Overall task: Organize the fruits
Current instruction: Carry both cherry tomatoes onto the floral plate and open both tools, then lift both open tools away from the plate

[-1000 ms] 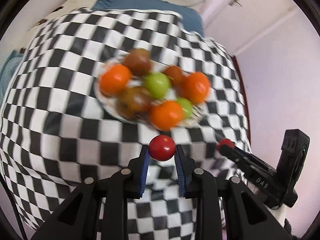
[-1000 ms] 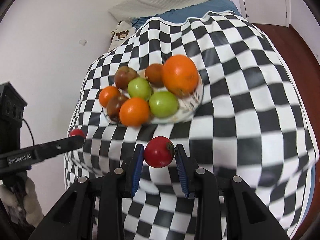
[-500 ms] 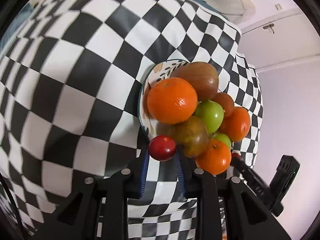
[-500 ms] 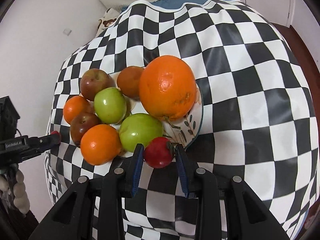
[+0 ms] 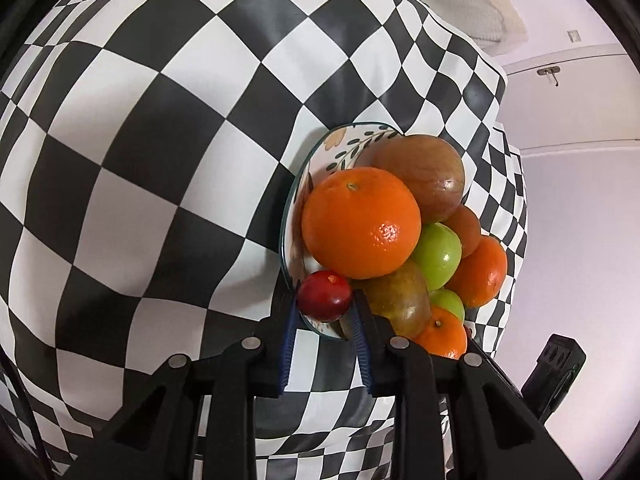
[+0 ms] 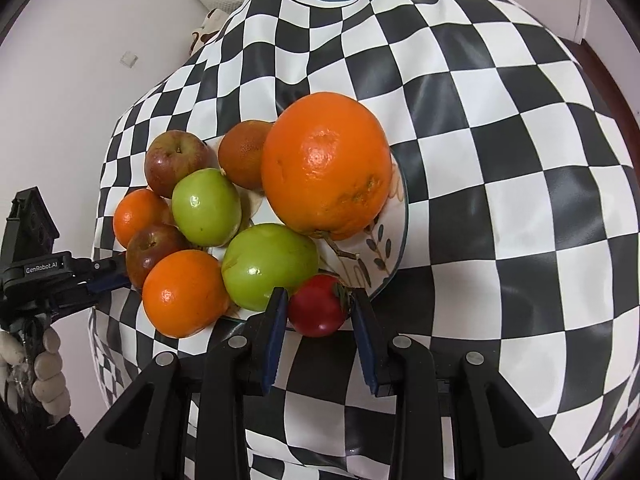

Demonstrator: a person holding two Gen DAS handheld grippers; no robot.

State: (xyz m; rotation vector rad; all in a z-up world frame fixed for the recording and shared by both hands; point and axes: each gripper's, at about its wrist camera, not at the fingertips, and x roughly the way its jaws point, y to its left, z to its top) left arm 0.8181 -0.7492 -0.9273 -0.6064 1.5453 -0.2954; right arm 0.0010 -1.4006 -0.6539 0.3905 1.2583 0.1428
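Note:
A patterned plate [image 6: 394, 236] piled with oranges, green apples and brown-red apples sits on the checkered cloth. My right gripper [image 6: 319, 300] is shut on a small red fruit [image 6: 318, 308] with a green stalk, which touches the plate's near rim beside a green apple [image 6: 270, 266]. My left gripper [image 5: 325, 302] is shut on another small red fruit [image 5: 325, 295], resting against the plate's rim [image 5: 320, 148] under a big orange [image 5: 360, 222]. In the right wrist view the left gripper [image 6: 118, 274] reaches in from the left, its tips behind a brown apple [image 6: 154, 250].
The black-and-white checkered cloth [image 6: 500, 160] drapes over a rounded surface and falls away at its edges. A pale wall [image 6: 80, 60] stands on the left, and pillows [image 5: 472, 4] lie beyond the cloth. The right gripper's body [image 5: 556, 364] shows at the left wrist view's lower right.
Both grippers came down towards the plate, each still holding its red fruit. The fruits went from hanging short of the plate to meeting its rim. The left wrist view rolled.

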